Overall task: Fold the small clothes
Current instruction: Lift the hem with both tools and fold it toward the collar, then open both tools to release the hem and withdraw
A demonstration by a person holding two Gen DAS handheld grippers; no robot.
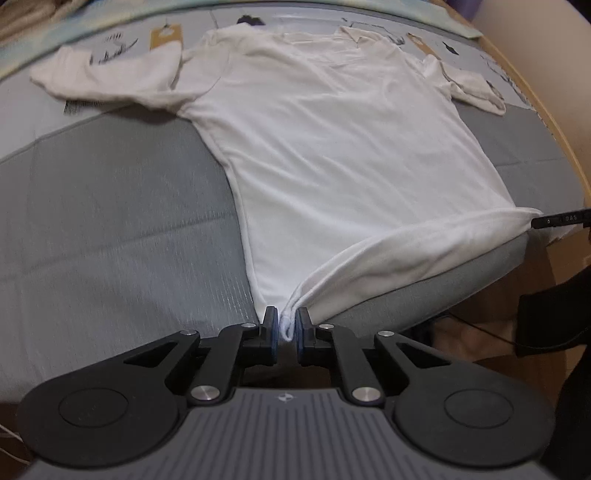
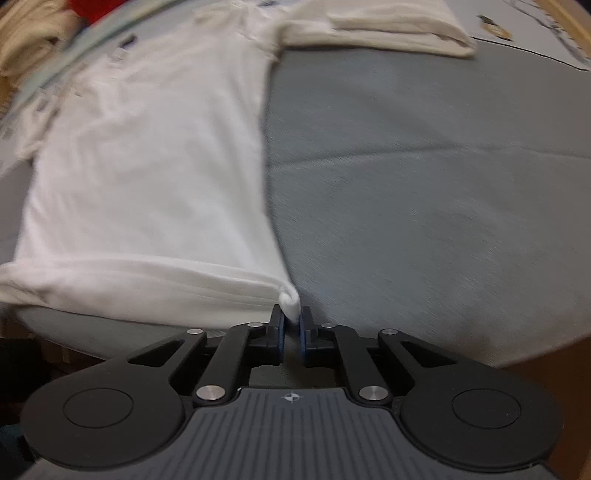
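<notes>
Inspection of the work surface, taken from my two claws.

The white shirt (image 1: pixel 332 147) lies spread on the grey mattress (image 1: pixel 110 206), collar at the far end, hem at the near edge. Both sleeves are laid out to the sides: the left sleeve (image 1: pixel 107 79) extends far left and the right sleeve (image 1: pixel 476 86) lies crumpled at the far right. The body is mostly flat, with soft creases only.

My left claw (image 1: pixel 286 326) is drawn narrow and pinches the near left hem corner (image 1: pixel 287 321); a small knot of white cloth is bunched between the blue pads. My right claw (image 2: pixel 291 326) is likewise narrow and nips the near right hem corner (image 2: pixel 290 302). In the left view its black tip shows at the right end of the hem. Between the two grips the hem (image 1: pixel 406 243) is rolled and hangs a little over the near edge of the mattress.

Assessment: no fold is made yet. The shirt is laid out and both lower corners are secured; that is the extent of the work. I judge this to be the start of the first fold, or a last tug to straighten the cloth; I cannot tell which. Sleeves, body fold and final tidying all remain. Other cloth is heaped at the far left (image 2: pixel 33 33), blurred, seemingly not yet handled.
</notes>
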